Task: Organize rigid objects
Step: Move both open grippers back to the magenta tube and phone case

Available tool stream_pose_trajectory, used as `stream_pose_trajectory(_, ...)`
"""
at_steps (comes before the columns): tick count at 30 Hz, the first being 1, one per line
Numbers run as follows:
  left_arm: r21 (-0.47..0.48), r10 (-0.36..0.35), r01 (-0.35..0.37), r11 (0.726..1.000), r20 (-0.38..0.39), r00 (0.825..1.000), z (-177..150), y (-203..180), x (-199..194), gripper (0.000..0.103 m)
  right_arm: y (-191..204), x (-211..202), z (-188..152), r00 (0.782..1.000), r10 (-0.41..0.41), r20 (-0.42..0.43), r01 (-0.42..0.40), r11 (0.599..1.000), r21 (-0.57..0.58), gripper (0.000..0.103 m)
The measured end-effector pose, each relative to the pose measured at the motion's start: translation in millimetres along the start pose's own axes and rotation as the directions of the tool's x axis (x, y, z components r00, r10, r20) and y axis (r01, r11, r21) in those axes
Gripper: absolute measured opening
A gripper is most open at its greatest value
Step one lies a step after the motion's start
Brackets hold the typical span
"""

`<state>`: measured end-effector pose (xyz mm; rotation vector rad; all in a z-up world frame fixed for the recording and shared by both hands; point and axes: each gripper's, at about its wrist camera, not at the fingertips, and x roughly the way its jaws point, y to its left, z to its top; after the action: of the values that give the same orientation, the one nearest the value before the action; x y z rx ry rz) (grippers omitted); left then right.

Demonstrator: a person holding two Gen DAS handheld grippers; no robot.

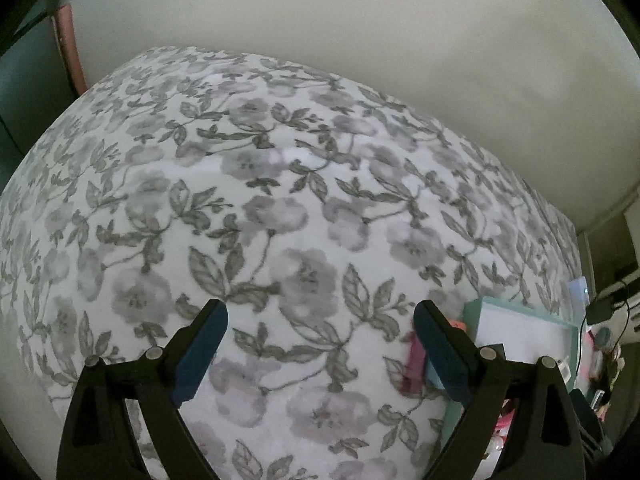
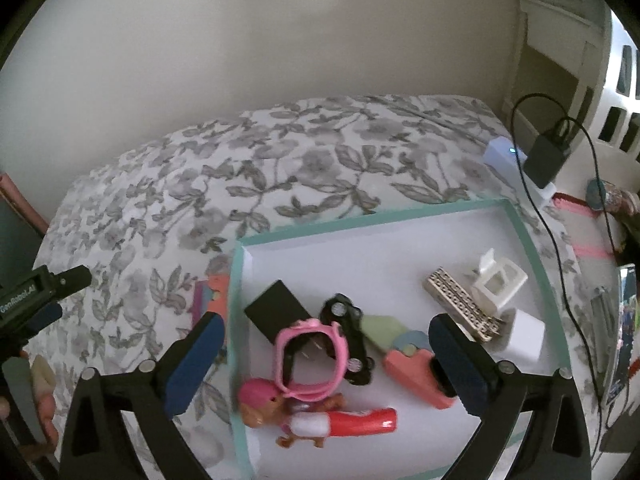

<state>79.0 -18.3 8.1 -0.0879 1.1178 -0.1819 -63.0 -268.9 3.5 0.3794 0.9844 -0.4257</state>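
Nearest the lens, the right hand-held gripper (image 2: 322,354) stood spread and empty above the teal-rimmed tray (image 2: 532,248), lower centre, where toys lay piled. Outside its left rim lay what seemed a flat pink-orange piece (image 2: 208,294); approach it low, clear of the rim. Over the floral bed (image 1: 280,200), the left hand-held gripper (image 1: 320,344) gaped empty.

Both wrist views angled down; teal tray (image 1: 472,308) shared

Matt floral cloth (image 1: 280,200); glossy plastic pink ring (image 2: 308,356)
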Motion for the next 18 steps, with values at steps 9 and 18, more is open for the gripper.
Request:
stream_pose_trajectory(9,0.029,-0.015,0.016,0.999,-0.058,0.998,1.7,-4.2,16.5,0.094,29.6,10.1,18.8,1.000,0.025,-0.005,-0.025,0.999,-0.033,0.103)
stream_pose_trajectory(18,0.106,-0.023,0.041,0.994,-0.165,0.986,-12.9,-33.3,56.7,0.094,31.0,41.1,18.5,0.998,0.023,-0.060,-0.026,0.999,-0.041,0.103)
